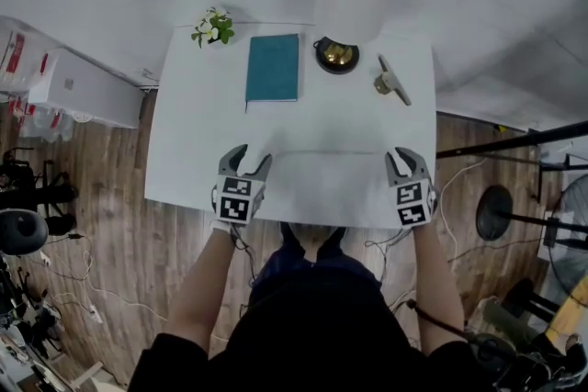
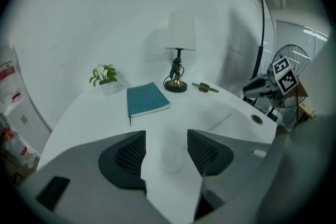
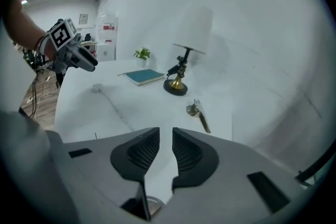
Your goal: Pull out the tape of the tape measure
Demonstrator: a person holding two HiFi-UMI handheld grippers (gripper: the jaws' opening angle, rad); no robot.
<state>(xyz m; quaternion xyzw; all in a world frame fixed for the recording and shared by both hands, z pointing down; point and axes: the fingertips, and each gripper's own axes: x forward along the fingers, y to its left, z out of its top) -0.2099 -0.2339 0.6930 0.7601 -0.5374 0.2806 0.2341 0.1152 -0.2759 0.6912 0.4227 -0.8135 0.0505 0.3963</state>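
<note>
While the left tool [image 1: 251, 159] is hanging wide open and the right tool [image 1: 404, 155] partly open, both empty at the near edge of the white surface [image 1: 312, 133], the brass tape measure [image 1: 390, 80] is lying upper right beside the lamp [image 1: 337, 56], probably needing one tool pinning its case and the other drawing the strip straight.

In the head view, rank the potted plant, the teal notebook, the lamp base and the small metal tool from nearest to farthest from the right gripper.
From the right gripper:
1. small metal tool, just ahead of it, on the right.
2. lamp base, back middle.
3. teal notebook, left of the lamp base.
4. potted plant, far back left corner.
</note>
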